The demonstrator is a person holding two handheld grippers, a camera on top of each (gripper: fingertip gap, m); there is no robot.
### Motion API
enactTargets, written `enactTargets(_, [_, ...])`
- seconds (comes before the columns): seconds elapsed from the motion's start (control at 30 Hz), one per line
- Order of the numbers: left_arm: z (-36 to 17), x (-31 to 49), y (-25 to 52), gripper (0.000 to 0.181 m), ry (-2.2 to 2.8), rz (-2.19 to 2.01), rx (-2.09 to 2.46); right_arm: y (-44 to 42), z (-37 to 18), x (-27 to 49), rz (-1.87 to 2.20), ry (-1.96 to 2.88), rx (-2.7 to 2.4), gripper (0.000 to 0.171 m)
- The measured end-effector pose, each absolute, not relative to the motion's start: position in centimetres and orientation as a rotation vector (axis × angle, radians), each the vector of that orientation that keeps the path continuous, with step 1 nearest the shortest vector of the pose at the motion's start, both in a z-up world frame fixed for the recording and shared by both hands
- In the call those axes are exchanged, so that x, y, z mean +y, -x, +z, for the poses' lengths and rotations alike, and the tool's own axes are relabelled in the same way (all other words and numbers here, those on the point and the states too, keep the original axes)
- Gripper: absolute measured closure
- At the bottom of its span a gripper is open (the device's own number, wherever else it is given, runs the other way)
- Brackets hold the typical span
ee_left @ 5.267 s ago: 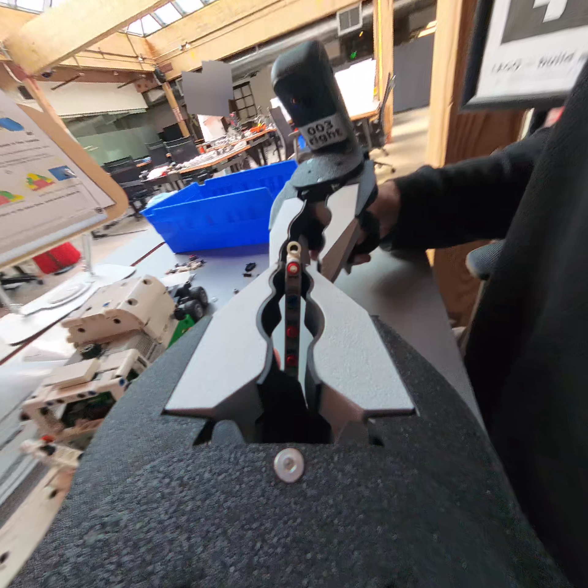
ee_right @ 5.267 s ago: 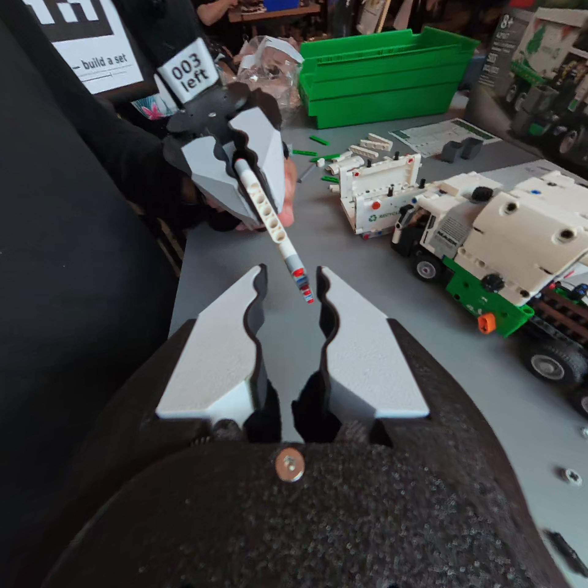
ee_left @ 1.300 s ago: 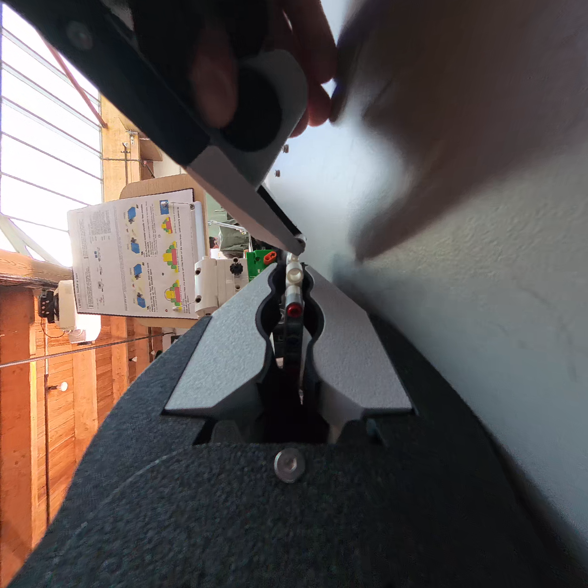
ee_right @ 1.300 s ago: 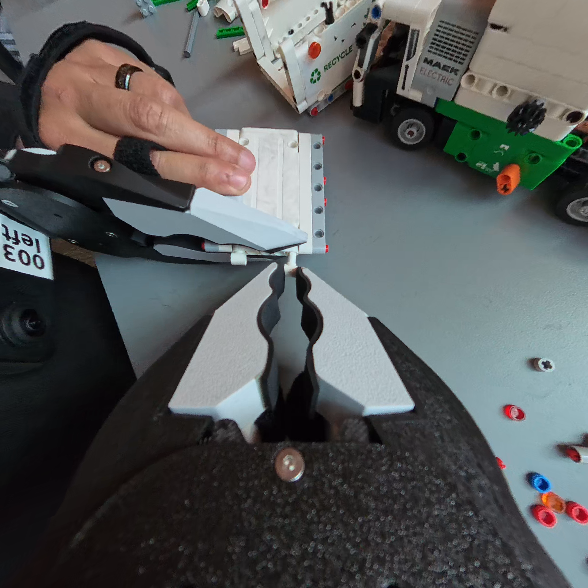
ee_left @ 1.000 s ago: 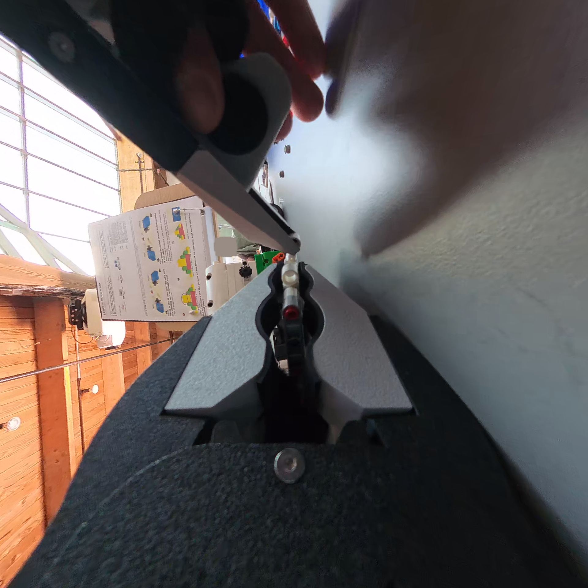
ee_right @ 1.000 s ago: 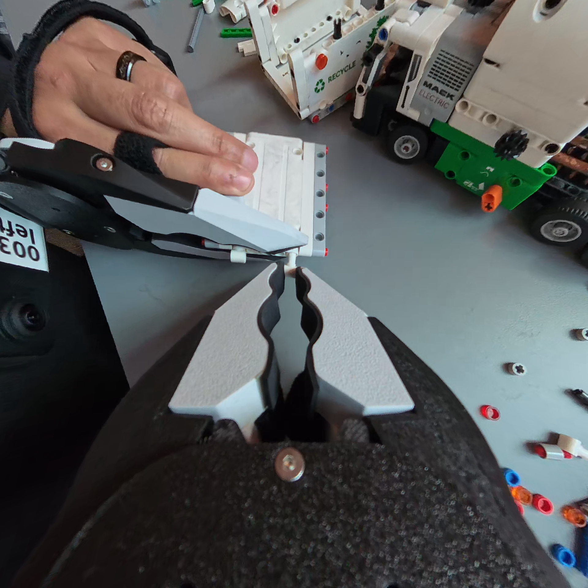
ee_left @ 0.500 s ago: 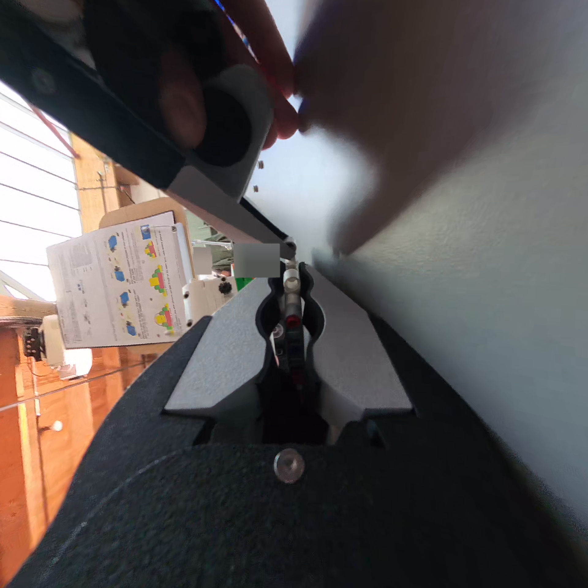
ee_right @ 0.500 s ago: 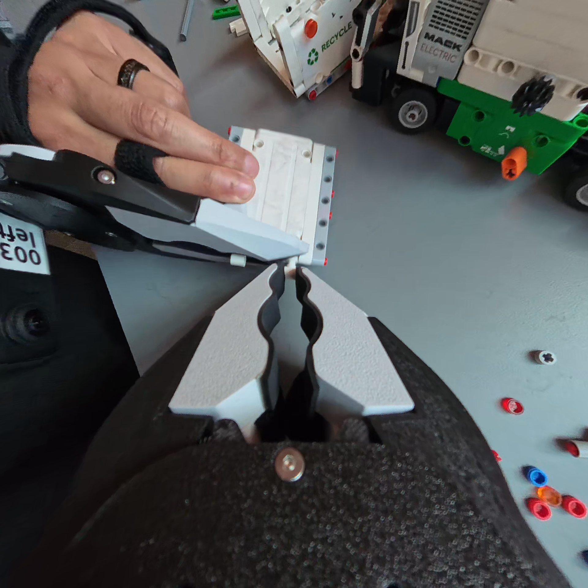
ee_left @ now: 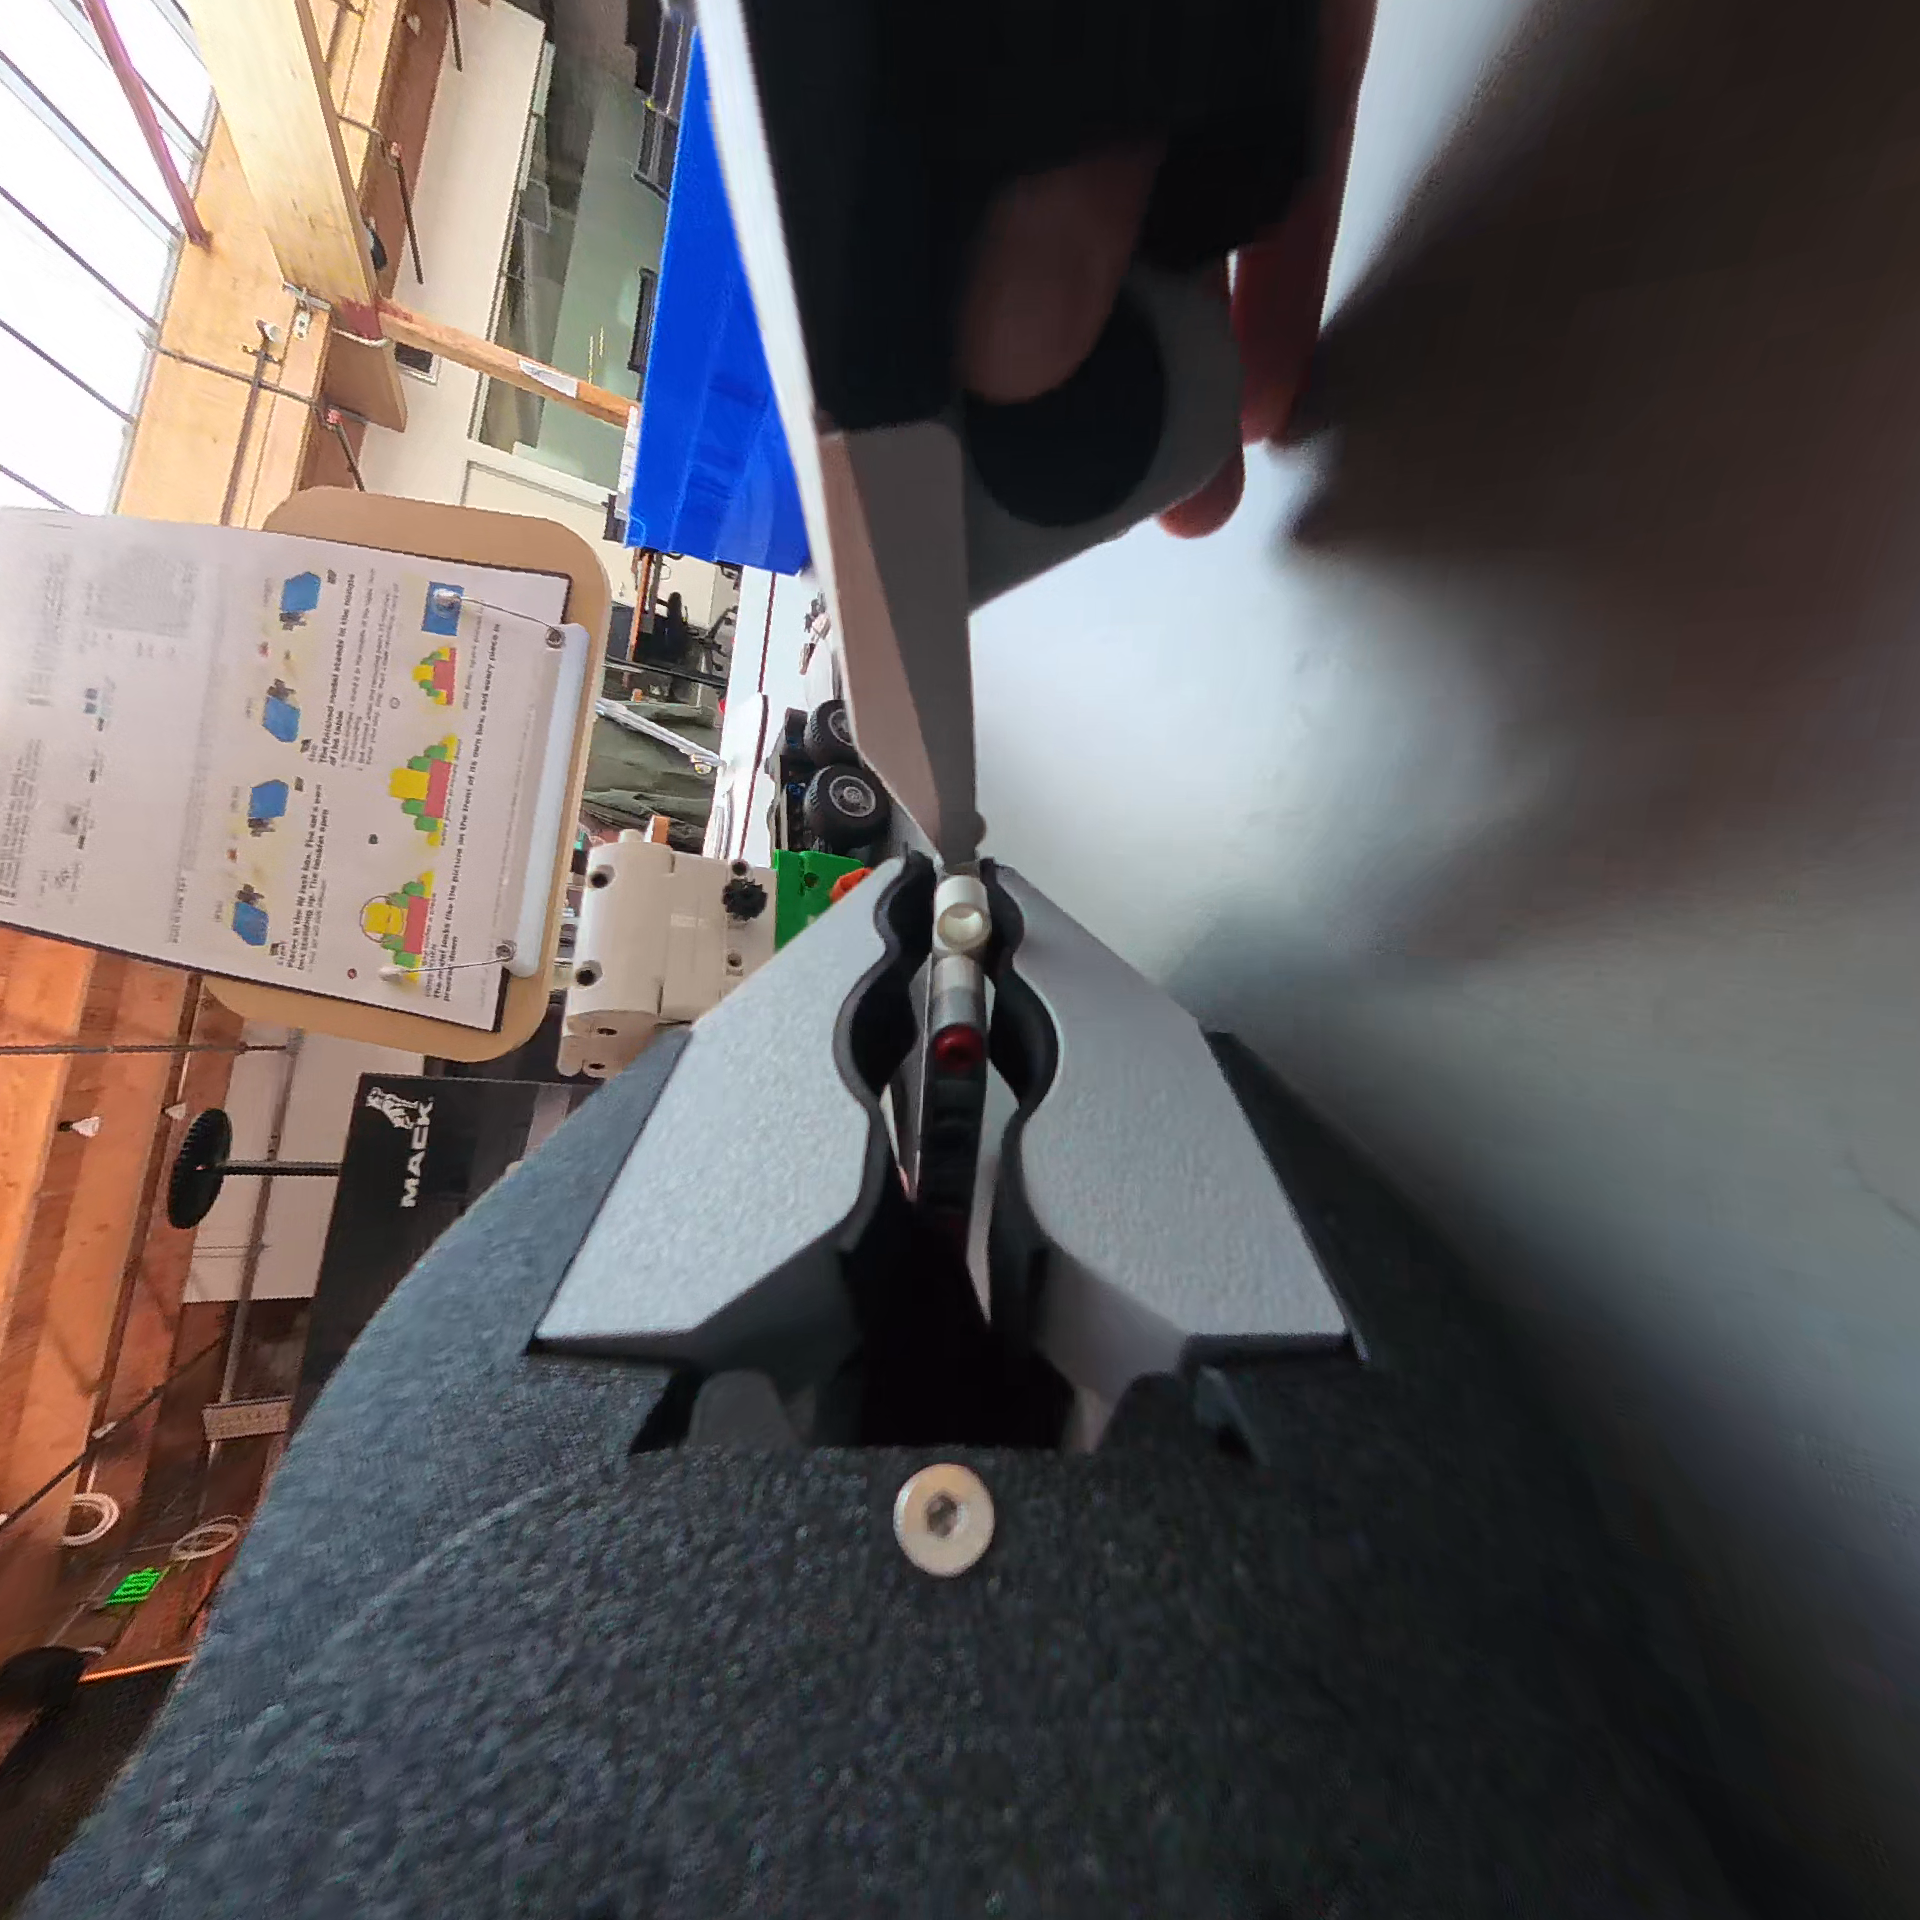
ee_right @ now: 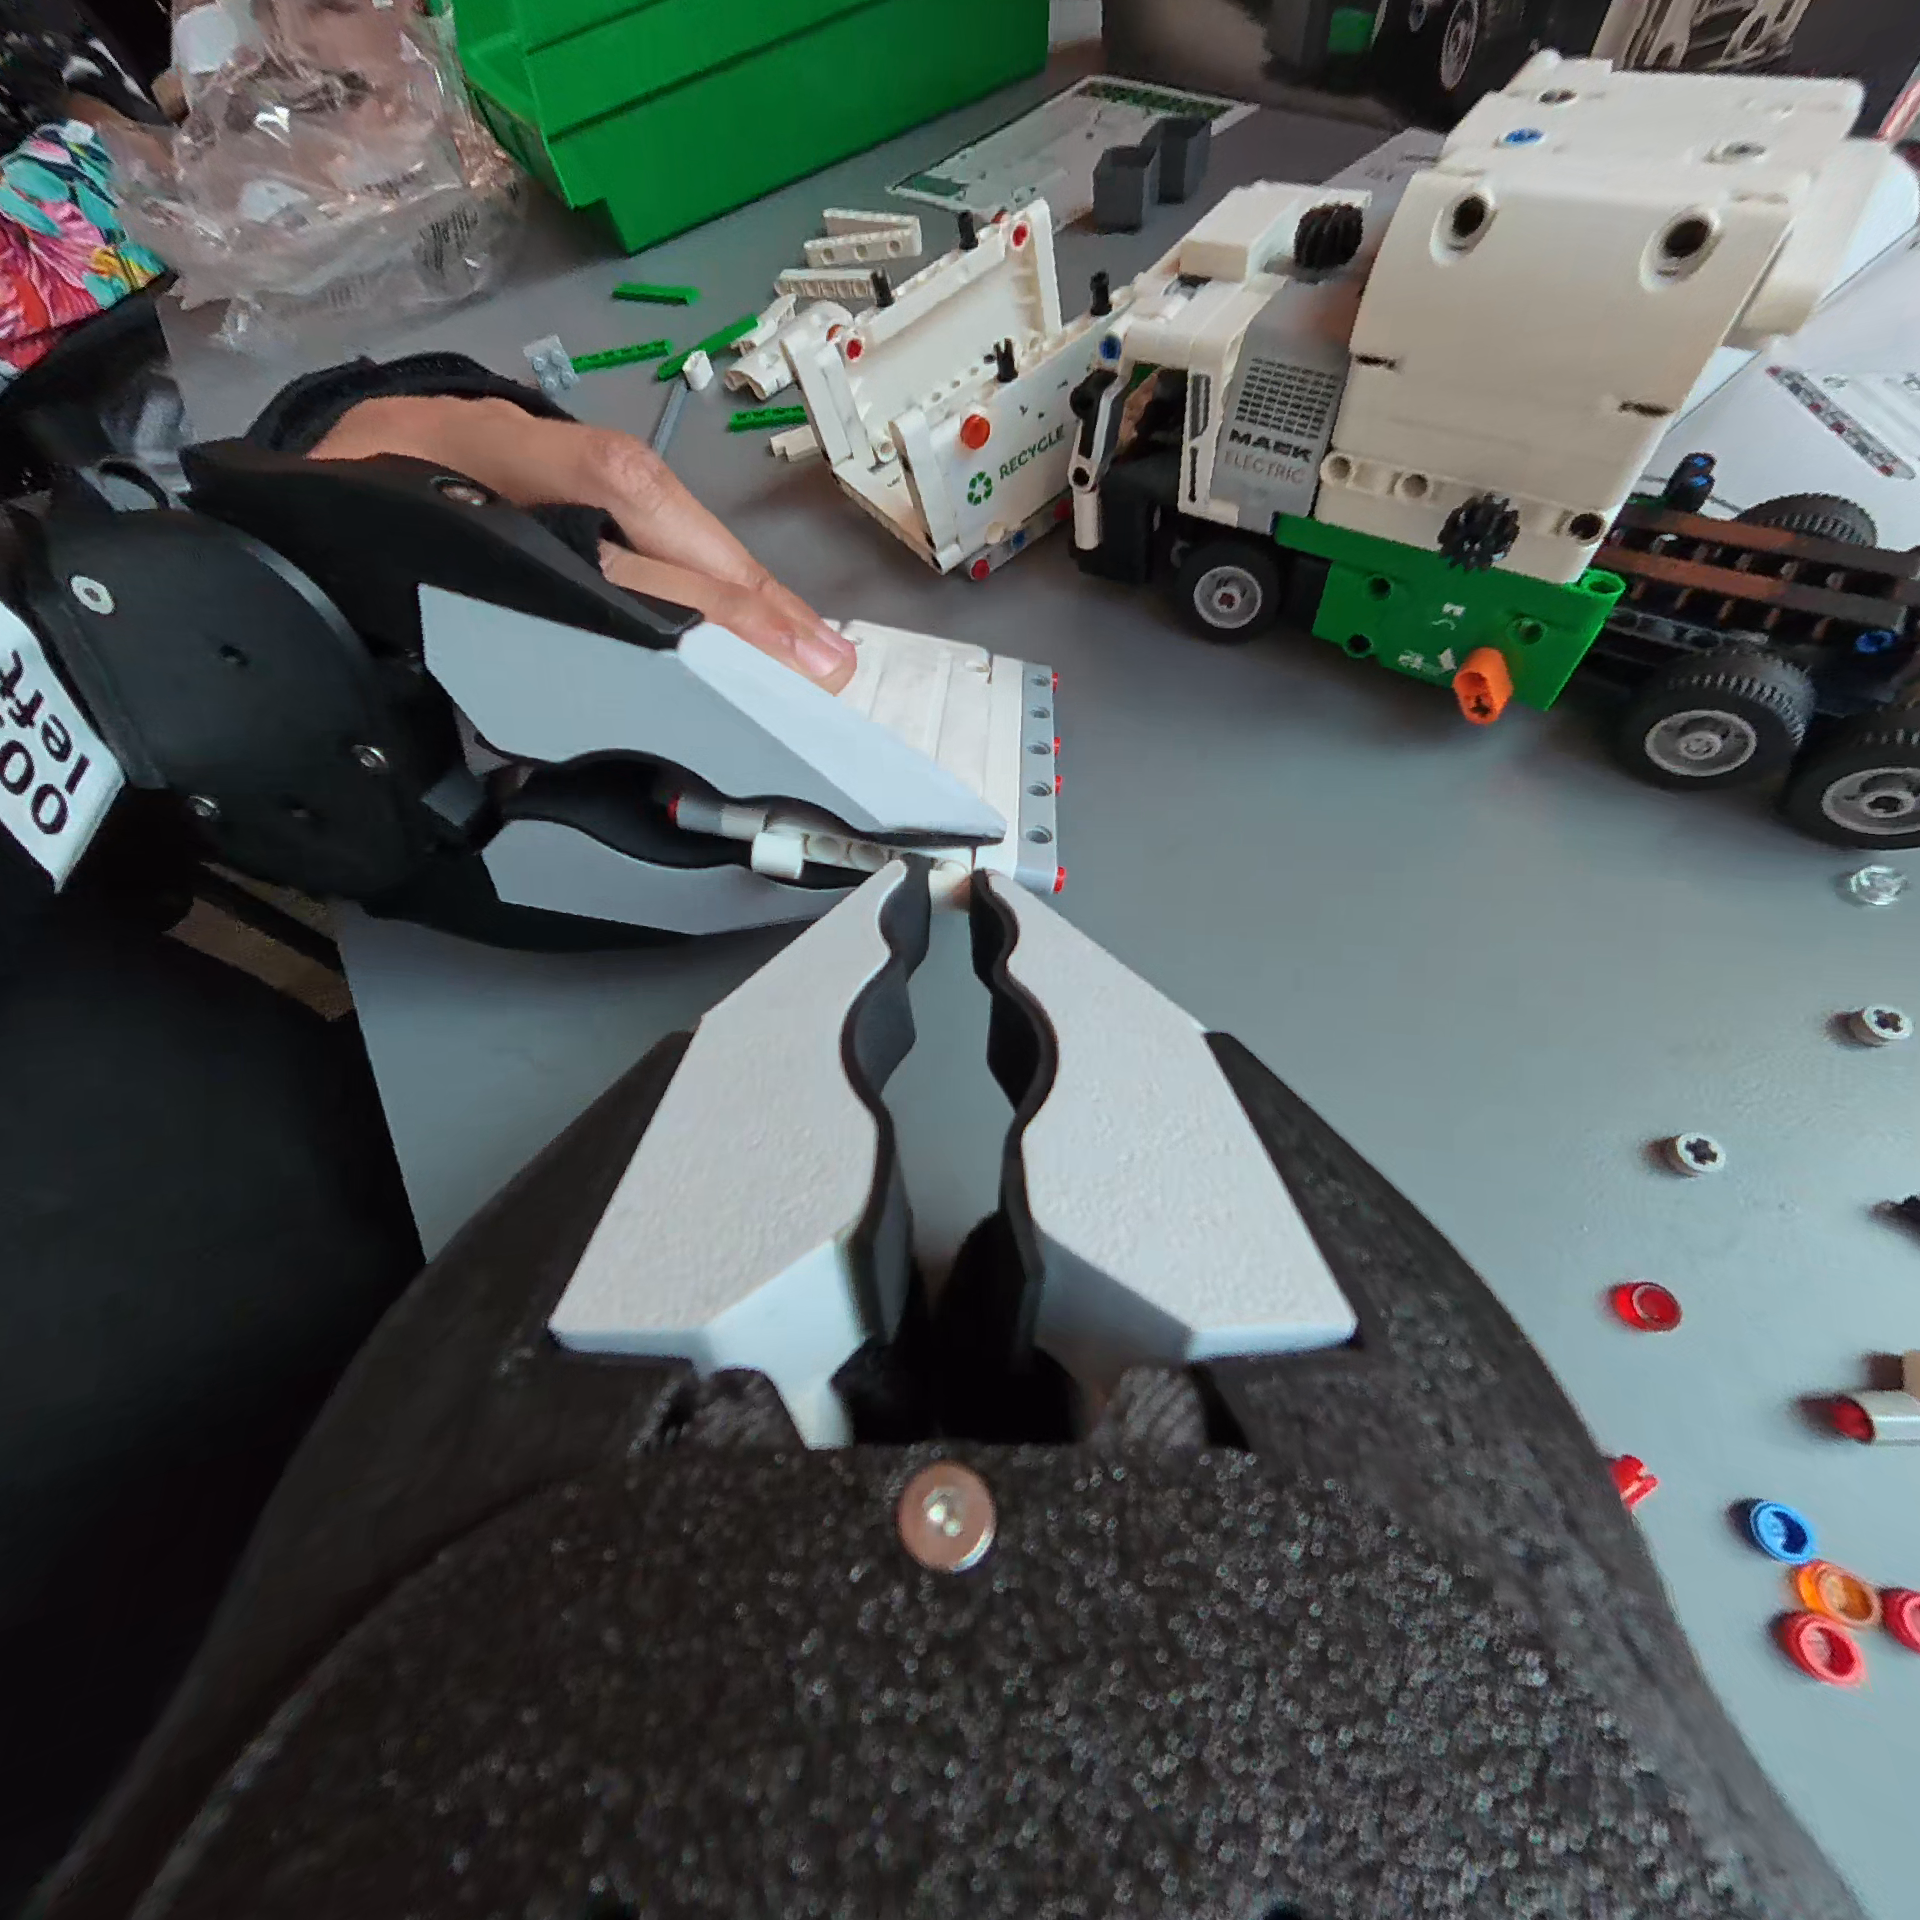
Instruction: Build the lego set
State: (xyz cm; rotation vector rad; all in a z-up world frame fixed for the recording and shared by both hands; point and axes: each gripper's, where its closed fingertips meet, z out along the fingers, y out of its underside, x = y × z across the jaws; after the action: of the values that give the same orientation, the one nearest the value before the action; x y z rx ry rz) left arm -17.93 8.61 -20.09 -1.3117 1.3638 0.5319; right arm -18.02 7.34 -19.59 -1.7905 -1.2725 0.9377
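Observation:
My left gripper [ee_right: 977,842] is shut on a flat white lego panel [ee_right: 935,707] with a grey holed beam [ee_right: 1037,769] along its edge, and holds it above the grey table. A hand's fingers rest on the panel. In the left wrist view the panel shows edge-on between my fingers, with a white connector [ee_left: 958,914] at the tips and a red pin [ee_left: 954,1049] behind it. My right gripper [ee_right: 943,883] is closed on a small white piece at the panel's near corner. It enters the left wrist view [ee_left: 961,831] from above.
A white and green lego truck [ee_right: 1455,468] stands at the back right, with a white container part [ee_right: 956,447] beside it. A green bin [ee_right: 748,94] and a plastic bag [ee_right: 312,177] are at the back. Small round pieces [ee_right: 1818,1621] lie at the right. An instruction sheet [ee_left: 312,758] stands on a clipboard. The tips of both grippers are at nearly the same place.
Both grippers have tilted together with the panel. The right wrist view now looks farther across the table, and the left gripper shows both fingers. Both grips are unchanged.

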Motion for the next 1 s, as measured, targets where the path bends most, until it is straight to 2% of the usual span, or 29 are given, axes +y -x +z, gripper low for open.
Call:
enactTargets(0.27, [-19.0, 8.9, 17.8, 0.176, 1.368, 0.395, 1.274, 18.1, -18.1, 7.7, 0.971, 1.727, -1.136, 0.165])
enactTargets(0.33, [-18.6, 9.2, 18.0, 0.176, 1.368, 0.406, 1.258, 18.1, -17.6, 7.7, 1.013, 1.72, -1.098, 0.16])
enactTargets(0.4, [-18.7, 9.2, 18.0, 0.176, 1.357, 0.419, 1.258, 18.0, -17.9, 7.9, 0.998, 1.742, -1.082, 0.165])
enactTargets(0.7, [-18.4, 8.9, 17.8, 0.176, 1.307, 0.494, 1.289, 17.8, -18.1, 7.5, 0.995, 1.753, -1.122, 0.165])
enactTargets(0.83, [-16.7, 9.3, 17.4, 0.176, 1.363, 0.323, 1.164, 17.5, -15.8, 8.0, 1.103, 1.743, -1.05, 0.164])
enactTargets(1.0, [-12.9, 10.6, 17.7, 0.177, 1.474, -0.024, 0.896, 16.0, -12.4, 9.9, 1.17, 1.6, -0.979, 0.141])
